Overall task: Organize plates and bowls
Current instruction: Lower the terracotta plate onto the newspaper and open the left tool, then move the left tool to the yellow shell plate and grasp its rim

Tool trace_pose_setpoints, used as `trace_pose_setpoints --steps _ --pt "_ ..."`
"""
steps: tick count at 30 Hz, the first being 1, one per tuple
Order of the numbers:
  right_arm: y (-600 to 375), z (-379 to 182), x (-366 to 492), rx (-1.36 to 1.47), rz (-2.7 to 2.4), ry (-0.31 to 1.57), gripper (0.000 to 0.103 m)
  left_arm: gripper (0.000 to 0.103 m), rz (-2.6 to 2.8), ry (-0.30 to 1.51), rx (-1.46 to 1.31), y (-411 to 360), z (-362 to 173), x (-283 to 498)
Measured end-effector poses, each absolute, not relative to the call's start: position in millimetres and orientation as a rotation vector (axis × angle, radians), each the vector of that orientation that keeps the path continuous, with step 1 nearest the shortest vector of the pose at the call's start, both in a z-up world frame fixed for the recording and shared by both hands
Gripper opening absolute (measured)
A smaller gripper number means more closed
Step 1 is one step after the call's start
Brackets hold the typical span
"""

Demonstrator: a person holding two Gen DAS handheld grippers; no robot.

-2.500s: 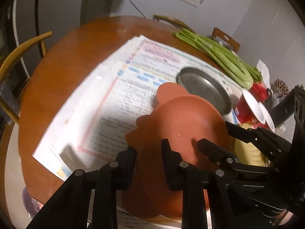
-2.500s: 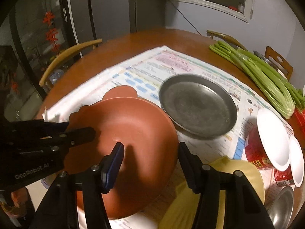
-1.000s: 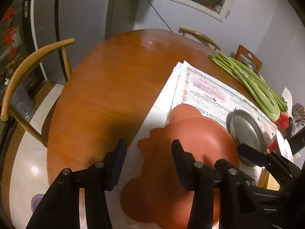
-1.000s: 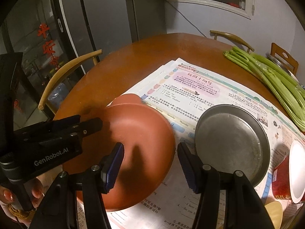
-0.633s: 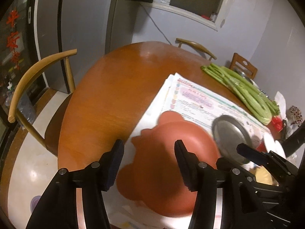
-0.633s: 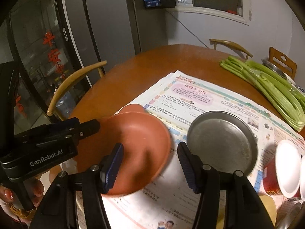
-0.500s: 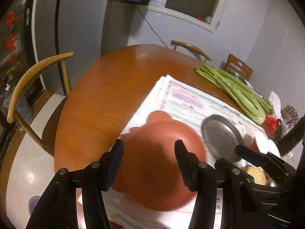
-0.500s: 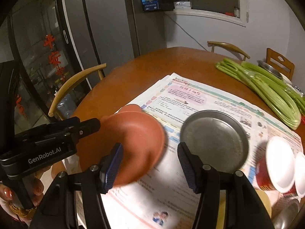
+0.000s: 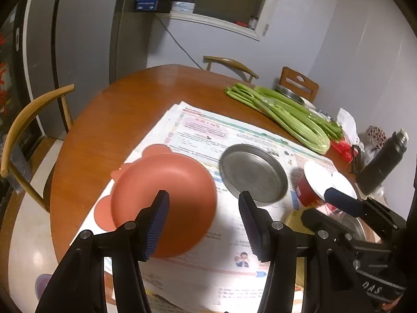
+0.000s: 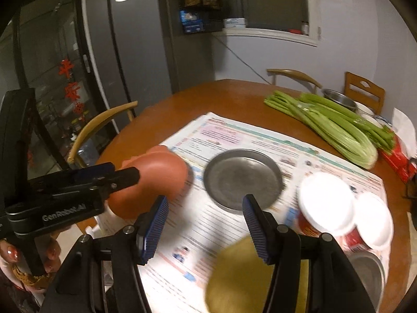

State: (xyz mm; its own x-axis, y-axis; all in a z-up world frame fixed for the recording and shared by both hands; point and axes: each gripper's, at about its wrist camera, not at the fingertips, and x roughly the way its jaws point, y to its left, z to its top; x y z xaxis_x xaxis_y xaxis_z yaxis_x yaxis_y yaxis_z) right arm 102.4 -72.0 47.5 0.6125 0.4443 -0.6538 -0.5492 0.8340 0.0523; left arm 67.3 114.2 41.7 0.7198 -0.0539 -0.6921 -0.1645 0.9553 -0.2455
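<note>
Bare table (image 9: 125,109) lies free at left; cups (image 9: 316,182) and celery (image 9: 286,112) crowd right

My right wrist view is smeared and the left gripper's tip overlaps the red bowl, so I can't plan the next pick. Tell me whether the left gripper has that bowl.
Observer: No. In the left wrist view the left gripper is open with nothing between its pads. The red bowl sits on the papers beyond it.
Operator: Say what is under the bowl.
Observer: A flat red piece with round lobes. One lobe sticks out on the near side, behind the left gripper in your view.
Operator: Name anything past the white-lidded cups.
Observer: A black bottle stands beyond the cups, toward the table's right edge.
</note>
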Motion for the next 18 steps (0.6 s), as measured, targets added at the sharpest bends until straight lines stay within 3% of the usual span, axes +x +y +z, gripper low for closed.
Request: trace_pose_setpoints --steps 18 --pt "-165.7 50.6 100.1 -0.043 0.475 0.693 0.059 0.057 -0.002 0.823 -0.261 55.2 42.1 62.7"
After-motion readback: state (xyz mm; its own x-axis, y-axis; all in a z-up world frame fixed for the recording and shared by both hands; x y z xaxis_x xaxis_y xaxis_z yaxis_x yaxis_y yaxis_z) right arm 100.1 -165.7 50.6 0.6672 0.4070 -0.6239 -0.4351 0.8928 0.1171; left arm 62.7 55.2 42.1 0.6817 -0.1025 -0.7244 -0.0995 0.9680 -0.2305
